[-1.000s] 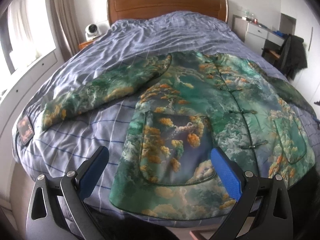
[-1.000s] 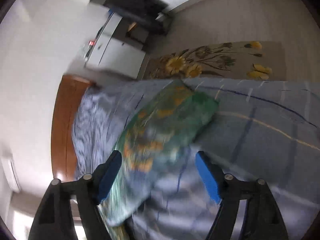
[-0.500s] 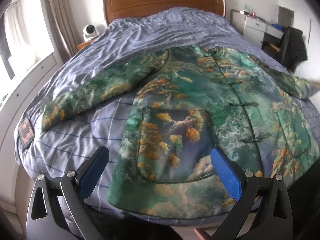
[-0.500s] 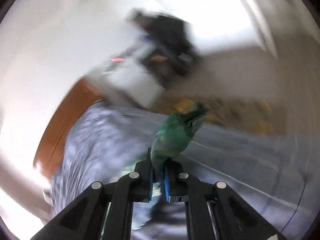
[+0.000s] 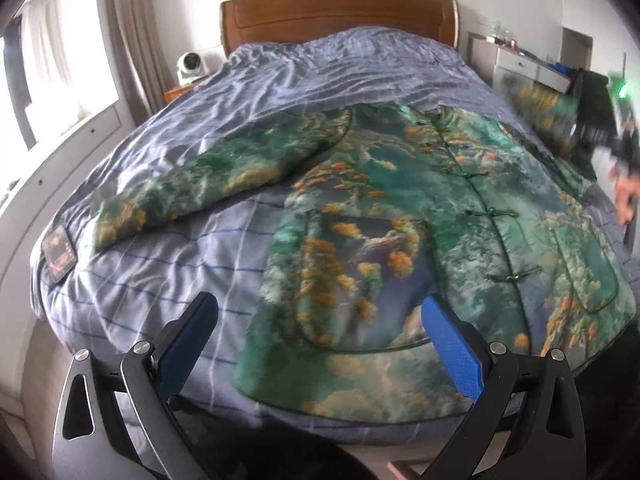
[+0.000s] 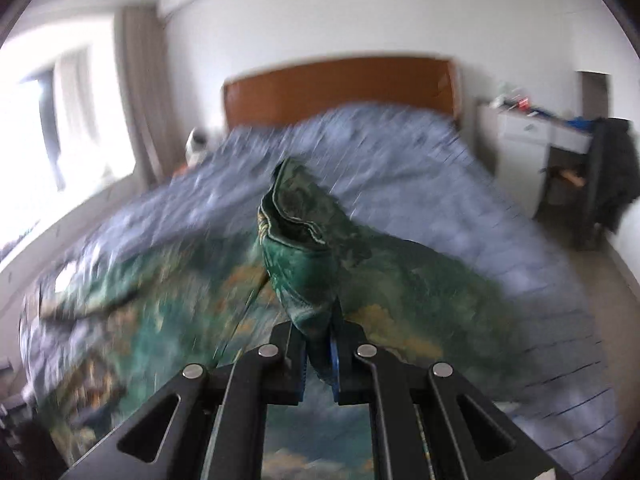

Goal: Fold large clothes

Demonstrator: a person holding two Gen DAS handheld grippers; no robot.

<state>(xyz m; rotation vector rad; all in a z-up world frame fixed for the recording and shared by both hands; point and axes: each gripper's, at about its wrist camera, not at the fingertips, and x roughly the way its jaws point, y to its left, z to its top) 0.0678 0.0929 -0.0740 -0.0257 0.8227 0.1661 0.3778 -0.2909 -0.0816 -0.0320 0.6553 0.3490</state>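
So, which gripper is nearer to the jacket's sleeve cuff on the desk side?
Right. The right gripper is shut on that cuff and holds it above the bed. The left gripper hangs open at the foot of the bed, over the jacket's hem.

Bed (image 5: 280, 92) w/ wooden headboard (image 5: 340, 12), covered by rumpled blue-grey checked duvet (image 5: 168, 264). Green/orange patterned jacket (image 5: 400, 208) lies face-up on it, buttoned, near foot end; one sleeve (image 5: 192, 184) spread flat toward window side. Small dark label (image 5: 58, 254) at duvet's corner.
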